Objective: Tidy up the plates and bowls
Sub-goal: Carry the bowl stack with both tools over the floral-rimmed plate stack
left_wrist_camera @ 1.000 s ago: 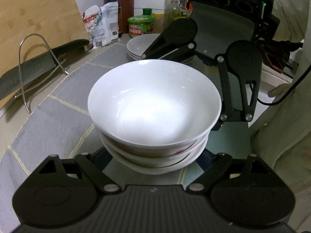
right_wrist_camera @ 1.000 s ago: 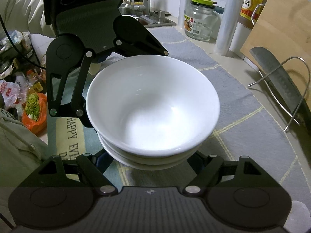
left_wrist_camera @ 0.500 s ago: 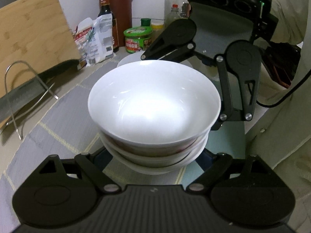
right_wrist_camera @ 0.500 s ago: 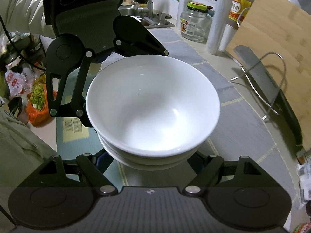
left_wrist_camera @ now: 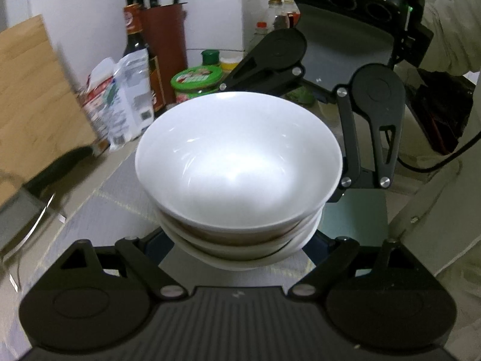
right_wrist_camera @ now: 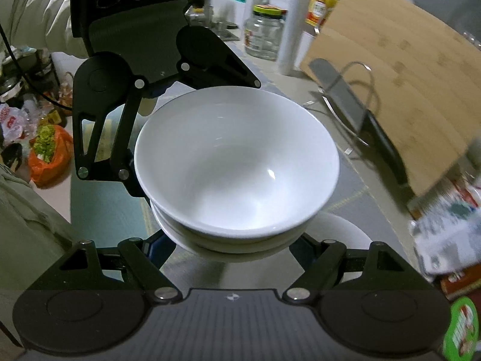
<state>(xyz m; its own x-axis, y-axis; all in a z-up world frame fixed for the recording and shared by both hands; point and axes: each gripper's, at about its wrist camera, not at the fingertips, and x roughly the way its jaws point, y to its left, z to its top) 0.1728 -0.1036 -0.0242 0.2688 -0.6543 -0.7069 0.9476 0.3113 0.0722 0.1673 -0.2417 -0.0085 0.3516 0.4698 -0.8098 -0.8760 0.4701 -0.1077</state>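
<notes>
1. The bowls [left_wrist_camera: 237, 162] form a nested stack, white, with a reddish-brown band showing on a lower one in the left view. The stack hangs in the air above the worktop [left_wrist_camera: 99, 219], carried between the two tools and clear of the grey mat [right_wrist_camera: 351, 186].

2. The left hand-held gripper [left_wrist_camera: 237, 249] reaches under the stack from one side, its fingers spread wide around the lower bowls. It looks like a cradle more than a pinch; I judge it clasped on the stack, though the fingertips are hidden beneath the bowls.

3. The right hand-held gripper [right_wrist_camera: 234, 246] does the same from the opposite side, so each tool faces the other across the bowls. Two opposed holds probably serve to steady a heavy, smooth stack that one tool might let tip.

4. The stack sits level, the top bowl well seated, which suits a carry.

5. In the right view a white plate [right_wrist_camera: 345, 234] shows just below the stack. My guess is that the bowls are headed for it or close by, to gather the crockery in one place.

6. Farther out stand a wooden board [right_wrist_camera: 399, 81] leaning upright, a wire rack [right_wrist_camera: 351, 96] with a cleaver [right_wrist_camera: 354, 111] resting in it, a glass jar [right_wrist_camera: 264, 33], a sauce bottle [left_wrist_camera: 135, 39], a green-lidded tub [left_wrist_camera: 197, 85] and a packet [left_wrist_camera: 126, 99]. They crowd the back edge, so the set-down needs care.
</notes>
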